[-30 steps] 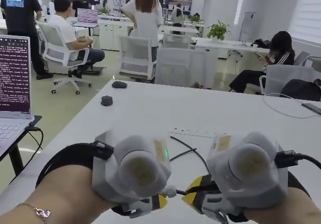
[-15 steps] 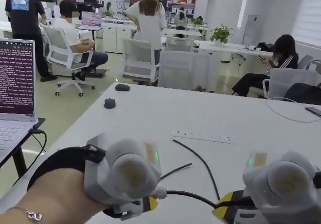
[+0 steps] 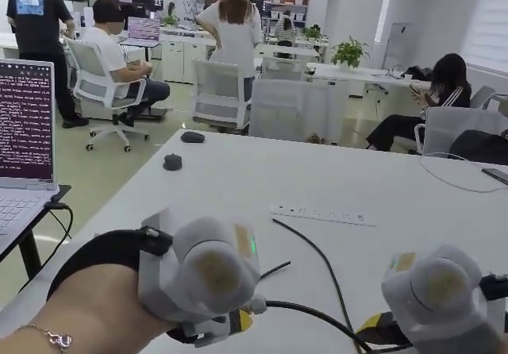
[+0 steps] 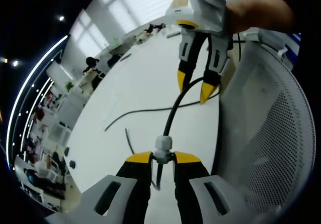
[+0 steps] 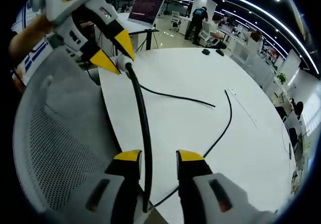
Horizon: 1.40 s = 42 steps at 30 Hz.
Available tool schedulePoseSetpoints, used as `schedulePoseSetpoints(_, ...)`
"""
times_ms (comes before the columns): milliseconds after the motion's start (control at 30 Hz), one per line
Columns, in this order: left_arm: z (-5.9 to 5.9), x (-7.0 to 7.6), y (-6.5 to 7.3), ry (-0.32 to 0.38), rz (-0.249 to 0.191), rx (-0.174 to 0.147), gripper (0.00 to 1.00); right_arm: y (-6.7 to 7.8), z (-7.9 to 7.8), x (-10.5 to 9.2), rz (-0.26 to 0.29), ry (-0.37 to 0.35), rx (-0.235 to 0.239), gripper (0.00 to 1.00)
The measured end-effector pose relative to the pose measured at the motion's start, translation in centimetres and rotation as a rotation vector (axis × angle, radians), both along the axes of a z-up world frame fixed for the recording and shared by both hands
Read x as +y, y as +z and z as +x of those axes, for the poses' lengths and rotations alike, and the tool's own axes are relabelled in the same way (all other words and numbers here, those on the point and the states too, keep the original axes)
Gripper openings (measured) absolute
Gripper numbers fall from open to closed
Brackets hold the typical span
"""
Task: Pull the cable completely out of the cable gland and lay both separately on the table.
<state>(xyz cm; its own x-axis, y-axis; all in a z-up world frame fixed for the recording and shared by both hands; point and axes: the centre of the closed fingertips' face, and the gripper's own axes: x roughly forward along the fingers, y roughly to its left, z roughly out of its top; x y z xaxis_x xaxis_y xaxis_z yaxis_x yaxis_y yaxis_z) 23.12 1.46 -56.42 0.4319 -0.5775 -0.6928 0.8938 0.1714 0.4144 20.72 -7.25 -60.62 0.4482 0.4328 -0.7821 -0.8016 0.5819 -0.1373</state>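
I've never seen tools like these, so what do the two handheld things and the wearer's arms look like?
Both the left gripper and the right gripper have rounded pale grey shells and dark jaws tipped in yellow. A small green light glows on the left shell. A wide black band wraps the left wrist, beside a thin bracelet.
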Motion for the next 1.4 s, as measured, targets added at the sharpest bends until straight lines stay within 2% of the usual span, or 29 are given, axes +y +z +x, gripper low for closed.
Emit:
schedulePoseSetpoints(233, -0.5, -0.8, -0.3, -0.021, 0.003, 0.005, 0.16, 3.4, 0.4, 5.0, 0.067, 0.106, -0.083, 0.27)
schedulePoseSetpoints(300, -0.6, -1.0, -0.2, -0.026, 0.001, 0.004, 0.16, 4.0, 0.4, 6.0, 0.081, 0.135, -0.099, 0.24)
schedulePoseSetpoints(333, -0.7, -1.1, -0.2, -0.028, 0.000, 0.004, 0.16, 3.9, 0.4, 6.2, 0.072, 0.149, -0.102, 0.19)
schedulePoseSetpoints(433, -0.7, -1.1, -0.2, -0.031, 0.002, 0.002, 0.16, 3.7, 1.2, 5.4, 0.000, 0.159, -0.145, 0.04)
schedulePoseSetpoints(533, -0.6, -1.1, -0.1, -0.037, -0.001, -0.004, 0.16, 3.7, 1.1, 5.4, 0.038, 0.150, -0.130, 0.04)
schedulePoseSetpoints(633, -0.6, -1.2, -0.1, -0.038, -0.017, 0.003, 0.16, 3.6, 1.1, 5.2, 0.034, 0.149, -0.138, 0.04)
schedulePoseSetpoints(667, -0.4, -1.1, -0.2, -0.031, -0.007, 0.001, 0.16, 3.5, 1.2, 5.0, 0.027, 0.145, -0.142, 0.03)
schedulePoseSetpoints(700, -0.1, -0.7, -0.5, -0.030, 0.019, -0.014, 0.16, 3.3, 1.1, 4.7, 0.012, 0.147, -0.145, 0.03)
schedulePoseSetpoints(733, 0.0, -0.6, -0.6, -0.027, 0.020, -0.012, 0.16, 3.2, 1.1, 4.5, 0.010, 0.145, -0.144, 0.03)
schedulePoseSetpoints(833, 0.0, -0.4, -0.6, -0.022, 0.007, 0.000, 0.16, 3.0, 1.0, 3.7, 0.017, 0.130, -0.137, 0.03)
schedulePoseSetpoints(967, 0.2, -0.1, -0.8, -0.014, 0.018, 0.001, 0.16, 2.5, 1.1, 2.2, 0.012, 0.098, -0.128, 0.03)
schedulePoseSetpoints(1233, 0.7, 0.8, -0.9, 0.014, 0.017, 0.006, 0.16, 1.1, 1.4, -1.6, -0.039, 0.012, -0.103, 0.03)
schedulePoseSetpoints(1300, 0.6, 0.8, -0.9, 0.013, 0.017, 0.006, 0.16, 0.8, 1.3, -1.8, -0.042, 0.010, -0.094, 0.03)
schedulePoseSetpoints(1367, 0.5, 0.8, -1.2, 0.011, 0.031, 0.005, 0.16, 0.6, 0.9, -1.4, -0.048, 0.015, -0.064, 0.05)
schedulePoseSetpoints(1400, 0.4, 0.7, -1.2, 0.009, 0.029, 0.008, 0.16, 0.5, 0.8, -1.1, -0.058, 0.014, -0.064, 0.11)
